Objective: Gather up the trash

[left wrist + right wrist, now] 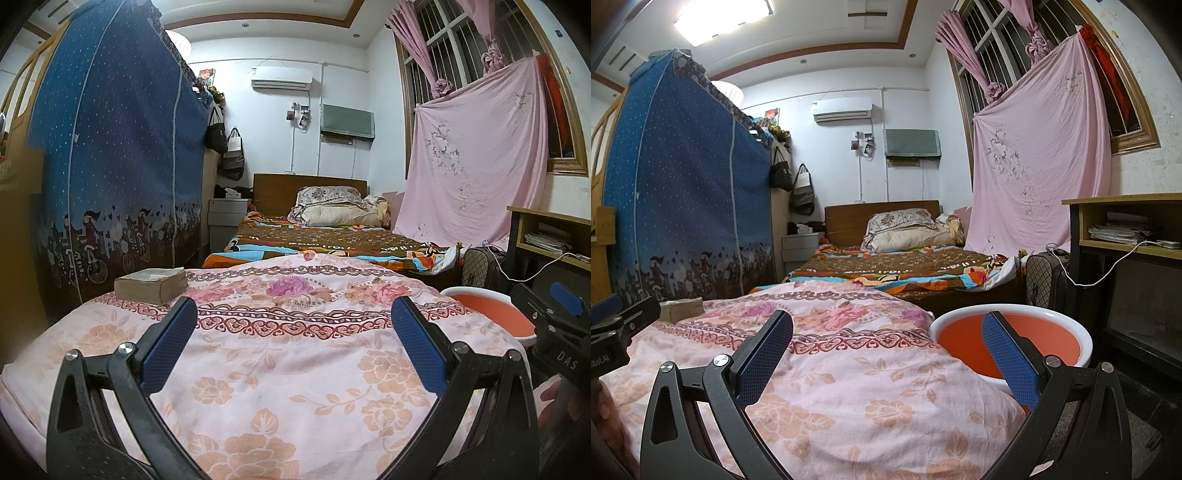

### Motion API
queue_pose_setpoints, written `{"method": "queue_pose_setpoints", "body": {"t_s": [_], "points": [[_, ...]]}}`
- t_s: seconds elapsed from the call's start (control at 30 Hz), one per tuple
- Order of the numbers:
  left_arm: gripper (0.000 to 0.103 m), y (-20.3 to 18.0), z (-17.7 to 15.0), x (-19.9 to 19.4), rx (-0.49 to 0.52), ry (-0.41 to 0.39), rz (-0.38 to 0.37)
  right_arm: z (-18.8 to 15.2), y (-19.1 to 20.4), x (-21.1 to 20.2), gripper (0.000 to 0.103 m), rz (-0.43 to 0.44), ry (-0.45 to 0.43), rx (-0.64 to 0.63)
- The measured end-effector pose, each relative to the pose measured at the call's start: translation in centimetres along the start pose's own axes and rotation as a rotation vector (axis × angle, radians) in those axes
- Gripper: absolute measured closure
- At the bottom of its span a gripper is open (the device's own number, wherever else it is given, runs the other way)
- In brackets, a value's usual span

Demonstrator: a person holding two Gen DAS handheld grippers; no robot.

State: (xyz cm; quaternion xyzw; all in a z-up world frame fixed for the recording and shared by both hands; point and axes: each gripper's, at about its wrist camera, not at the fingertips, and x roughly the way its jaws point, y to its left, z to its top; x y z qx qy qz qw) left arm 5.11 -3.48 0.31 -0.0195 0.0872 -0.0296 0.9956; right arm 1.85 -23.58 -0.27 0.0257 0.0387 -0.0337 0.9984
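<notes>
Search step, nothing picked up: left gripper (293, 317) and right gripper (886, 332) both spread wide and empty over the pink floral bed (295, 369). No obvious trash visible; only a thick book (149, 284) on the bed's far left, orange bin (1010, 341) just beside the bed's right edge. Next: find a scrap, close on it, carry to bin.
</notes>
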Motion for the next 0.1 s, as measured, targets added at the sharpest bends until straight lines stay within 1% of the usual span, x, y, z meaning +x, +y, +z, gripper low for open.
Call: {"method": "queue_pose_setpoints", "body": {"t_s": [0.1], "points": [[0.012, 0.05, 0.01, 0.02, 0.001, 0.0, -0.001, 0.03, -0.01, 0.05, 0.0, 0.0, 0.001, 0.0]]}}
